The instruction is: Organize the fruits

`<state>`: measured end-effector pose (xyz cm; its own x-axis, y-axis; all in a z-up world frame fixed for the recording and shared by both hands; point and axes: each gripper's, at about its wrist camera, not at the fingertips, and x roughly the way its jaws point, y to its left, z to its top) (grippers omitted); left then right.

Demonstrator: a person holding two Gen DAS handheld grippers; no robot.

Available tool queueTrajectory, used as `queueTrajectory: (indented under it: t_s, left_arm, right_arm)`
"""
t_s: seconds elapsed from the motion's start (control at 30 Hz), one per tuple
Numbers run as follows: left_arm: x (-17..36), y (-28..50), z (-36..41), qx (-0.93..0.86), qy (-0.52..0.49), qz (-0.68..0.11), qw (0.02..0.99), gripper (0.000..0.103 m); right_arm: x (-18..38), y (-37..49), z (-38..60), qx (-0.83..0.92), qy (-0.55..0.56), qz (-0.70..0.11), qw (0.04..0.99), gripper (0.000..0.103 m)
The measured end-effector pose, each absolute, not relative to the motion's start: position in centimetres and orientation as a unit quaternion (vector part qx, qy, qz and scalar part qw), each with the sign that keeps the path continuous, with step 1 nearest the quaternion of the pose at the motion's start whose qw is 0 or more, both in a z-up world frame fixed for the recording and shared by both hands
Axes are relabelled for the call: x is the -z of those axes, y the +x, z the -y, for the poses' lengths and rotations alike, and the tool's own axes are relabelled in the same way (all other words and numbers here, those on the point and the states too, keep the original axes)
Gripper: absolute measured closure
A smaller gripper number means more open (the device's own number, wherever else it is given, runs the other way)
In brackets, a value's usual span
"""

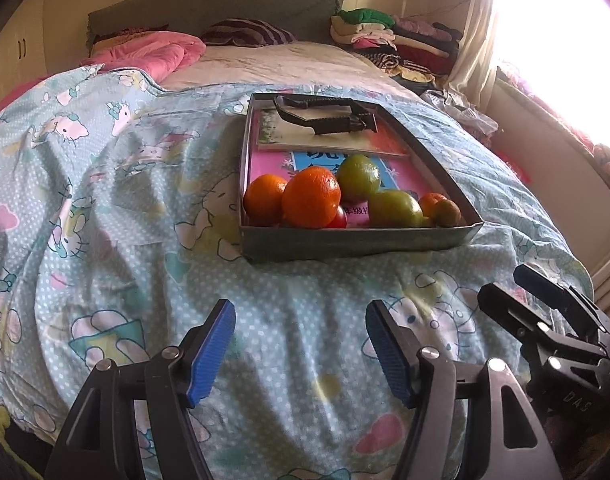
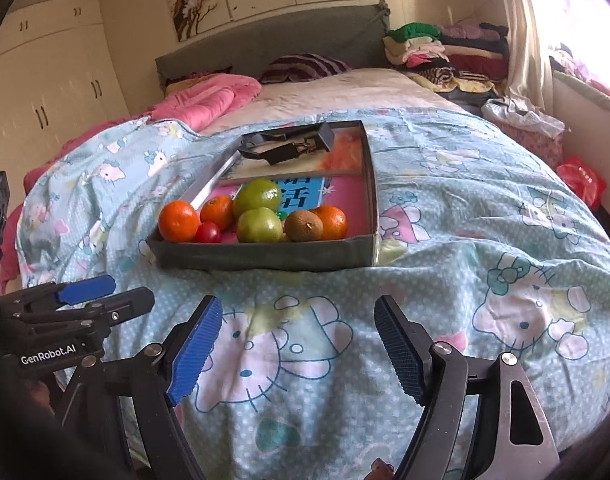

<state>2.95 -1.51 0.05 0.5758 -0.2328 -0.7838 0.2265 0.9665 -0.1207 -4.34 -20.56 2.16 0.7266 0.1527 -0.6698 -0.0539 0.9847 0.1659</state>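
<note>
A shallow grey tray [image 1: 361,240] [image 2: 265,256] lies on the cartoon-print quilt. At its near end are two big oranges [image 1: 311,196] [image 1: 265,199], two green fruits [image 1: 359,176] [image 1: 395,209], a brown kiwi [image 1: 446,213] [image 2: 303,225], a small orange [image 1: 433,202] and a red cherry tomato [image 2: 207,233]. My left gripper [image 1: 300,312] hangs open over the quilt, short of the tray, with nothing between its blue pads. My right gripper [image 2: 299,306] is open too and holds nothing. Each shows at the edge of the other's view, the right gripper [image 1: 505,286] and the left gripper [image 2: 125,290].
A black clamp-like tool [image 1: 325,116] lies on books at the tray's far end. A pink duvet [image 1: 145,56] and a striped pillow [image 1: 247,32] lie at the headboard. Folded clothes [image 1: 389,40] are piled at the back right. White wardrobes [image 2: 45,92] stand left, a bright window right.
</note>
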Motion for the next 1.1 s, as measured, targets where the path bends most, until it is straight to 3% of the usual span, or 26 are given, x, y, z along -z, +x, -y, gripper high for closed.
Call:
queueTrajectory:
  t_s: [1.1]
  left_arm:
    - [-0.18, 2.97, 1.60, 0.127, 0.000, -0.443, 0.887, 0.035]
  right_arm:
    - [-1.48, -3.92, 20.71, -0.050, 0.066, -0.371, 0.925, 0.024]
